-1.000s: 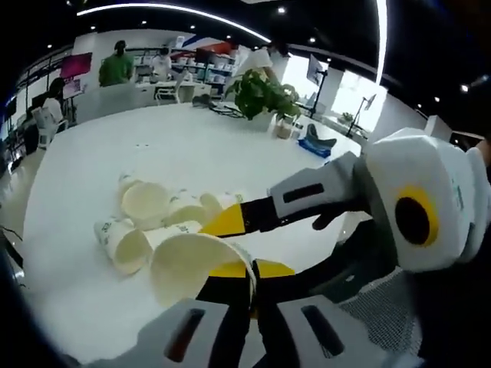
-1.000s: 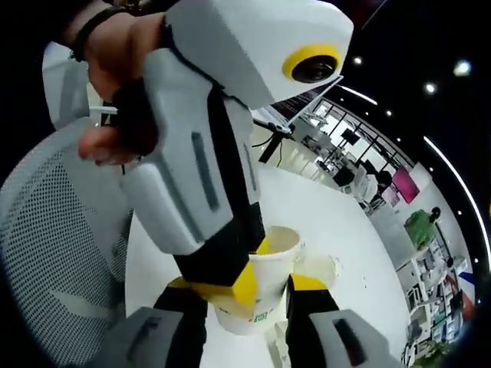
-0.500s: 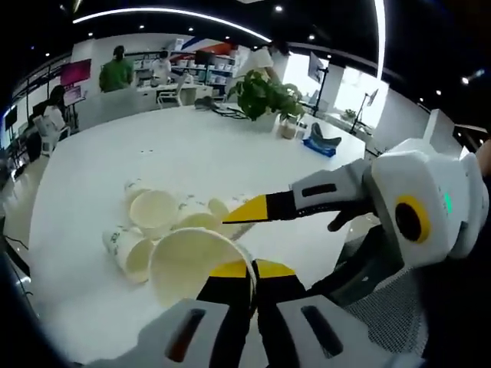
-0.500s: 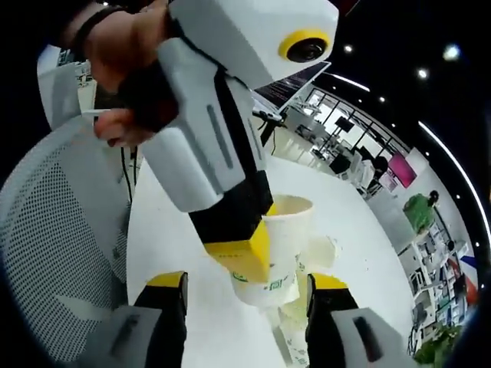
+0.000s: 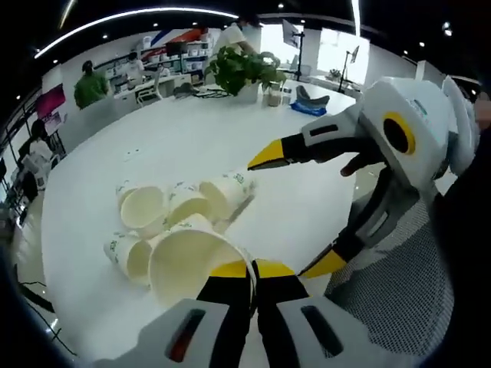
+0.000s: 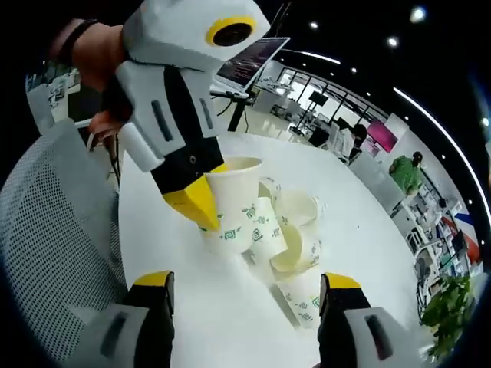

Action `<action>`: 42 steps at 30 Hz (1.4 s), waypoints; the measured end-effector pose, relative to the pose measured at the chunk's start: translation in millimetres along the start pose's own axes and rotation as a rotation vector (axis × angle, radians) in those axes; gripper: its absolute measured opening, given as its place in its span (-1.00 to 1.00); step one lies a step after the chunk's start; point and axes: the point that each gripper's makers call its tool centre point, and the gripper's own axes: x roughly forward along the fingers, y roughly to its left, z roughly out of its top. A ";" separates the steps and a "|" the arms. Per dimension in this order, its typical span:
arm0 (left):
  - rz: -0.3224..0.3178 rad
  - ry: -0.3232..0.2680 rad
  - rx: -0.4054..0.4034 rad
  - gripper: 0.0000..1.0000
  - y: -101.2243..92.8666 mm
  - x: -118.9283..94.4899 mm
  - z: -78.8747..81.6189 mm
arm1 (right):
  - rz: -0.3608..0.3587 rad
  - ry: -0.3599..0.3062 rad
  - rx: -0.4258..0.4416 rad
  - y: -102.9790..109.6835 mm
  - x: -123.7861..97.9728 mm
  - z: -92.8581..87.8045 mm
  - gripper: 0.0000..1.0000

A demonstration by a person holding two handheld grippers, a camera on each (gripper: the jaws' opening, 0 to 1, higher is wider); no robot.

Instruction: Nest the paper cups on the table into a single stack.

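The held cup (image 5: 196,264) sits pinched by its rim in my left gripper (image 5: 253,270), over the white table (image 5: 184,138). Loose cups (image 5: 173,211) lie tumbled just beyond. My right gripper (image 6: 245,284) is wide open, empty. Next: approach a loose cup squarely. Green print illegible.

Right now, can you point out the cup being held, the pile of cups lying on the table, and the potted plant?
Held cup (image 6: 234,205): right gripper view, on its printed side wall.
Pile of cups (image 5: 173,208): left gripper view, on a middle cup's rim.
Potted plant (image 5: 239,70): left gripper view, on its leaves.
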 end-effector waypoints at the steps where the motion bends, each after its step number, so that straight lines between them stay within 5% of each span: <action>1: 0.005 0.017 0.011 -1.00 2.5 1.6 -1.9 | -0.006 0.003 0.011 -1.3 -1.5 -2.6 0.56; 9: 0.038 0.158 0.183 -1.00 8.0 5.4 -13.9 | -0.029 0.017 0.064 -4.6 -7.0 -14.0 0.57; 14: 0.023 0.203 0.189 -1.00 3.9 8.6 -20.9 | -0.056 0.014 0.149 -8.8 -10.1 -17.3 0.62; 21: 0.030 0.298 0.305 -1.00 4.5 17.5 -38.9 | -0.075 0.011 0.214 -12.9 -12.5 -21.7 0.68; 42: -0.003 0.313 0.251 -1.00 10.9 29.7 -38.9 | -0.104 -0.032 0.373 -30.2 -14.5 -25.4 0.71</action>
